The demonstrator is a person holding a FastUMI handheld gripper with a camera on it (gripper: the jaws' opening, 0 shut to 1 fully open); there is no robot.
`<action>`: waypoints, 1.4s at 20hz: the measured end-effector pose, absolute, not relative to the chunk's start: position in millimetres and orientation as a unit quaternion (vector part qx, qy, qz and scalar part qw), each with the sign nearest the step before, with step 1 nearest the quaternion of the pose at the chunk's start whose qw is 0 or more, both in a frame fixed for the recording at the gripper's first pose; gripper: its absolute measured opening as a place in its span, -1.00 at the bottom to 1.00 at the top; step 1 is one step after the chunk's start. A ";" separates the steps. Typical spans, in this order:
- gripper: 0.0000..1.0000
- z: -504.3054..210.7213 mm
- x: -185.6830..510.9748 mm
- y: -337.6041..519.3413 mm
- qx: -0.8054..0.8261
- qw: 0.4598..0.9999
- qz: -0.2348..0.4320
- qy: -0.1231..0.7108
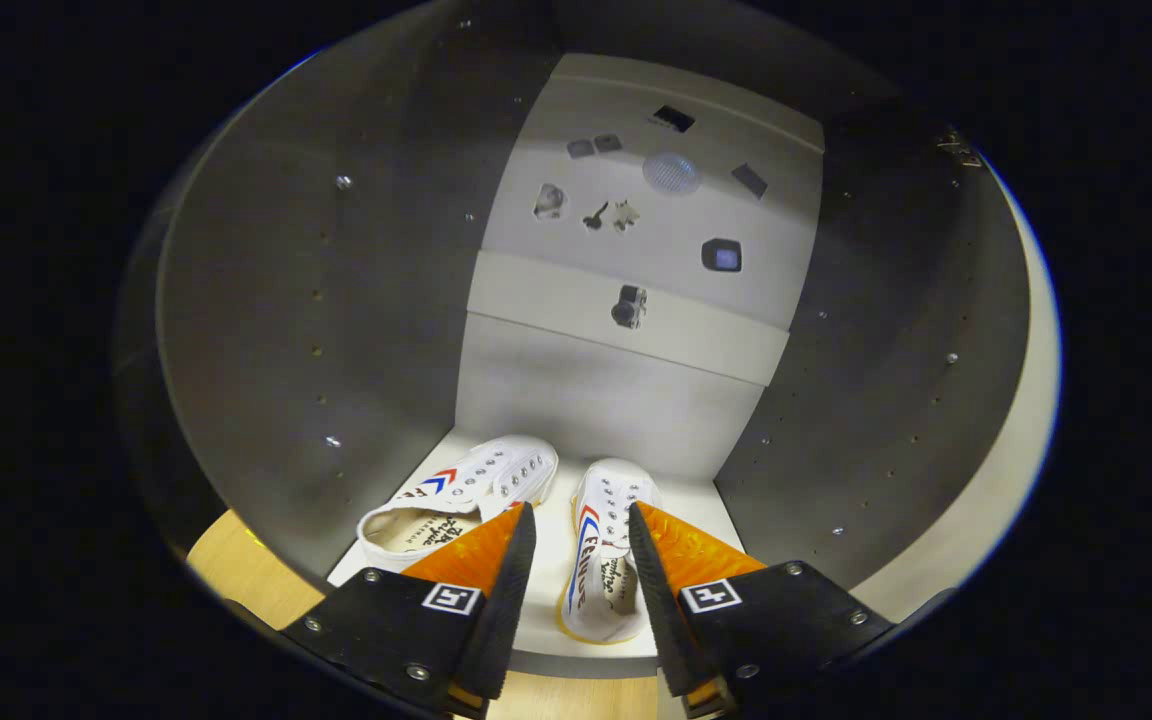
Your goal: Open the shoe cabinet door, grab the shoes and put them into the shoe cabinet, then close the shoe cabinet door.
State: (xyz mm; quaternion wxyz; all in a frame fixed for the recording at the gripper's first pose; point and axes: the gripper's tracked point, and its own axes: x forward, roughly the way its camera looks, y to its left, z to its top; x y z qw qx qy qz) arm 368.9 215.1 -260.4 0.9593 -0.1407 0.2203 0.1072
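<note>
Seemingly unclamped, shoes between tool fingers.

Free room above shoes

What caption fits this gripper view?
Open hand-held gripper over two white sneakers inside the shoe cabinet, one between its fingers.

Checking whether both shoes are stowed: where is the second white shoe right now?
In the gripper view, the second white shoe lies on the cabinet floor, between the open gripper's fingers, beside the first shoe.
</note>
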 end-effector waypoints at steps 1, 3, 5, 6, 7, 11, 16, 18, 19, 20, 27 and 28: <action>0.31 -248.4 356.7 213.3 -0.131 0.962 0.111 0.211; 0.48 -222.3 334.1 211.1 -0.111 0.968 0.123 0.188; 0.62 -199.1 304.5 209.6 -0.088 0.971 0.143 0.171; 0.65 -188.9 290.7 208.1 -0.078 0.972 0.152 0.163; 0.72 -179.8 279.1 204.1 -0.070 0.973 0.156 0.156; 0.83 -143.4 228.2 192.6 -0.039 0.975 0.178 0.128; 0.88 -105.6 170.8 156.7 -0.006 0.980 0.178 0.088; 0.88 -102.7 144.6 142.4 0.006 0.980 0.178 0.086; 0.88 -99.8 133.7 135.0 0.008 0.981 0.177 0.083; 0.88 -93.8 122.2 126.4 0.008 0.981 0.179 0.077; 0.89 -88.2 40.8 60.4 0.053 0.982 0.172 0.056; 0.89 -88.6 33.4 44.5 0.059 0.983 0.162 0.057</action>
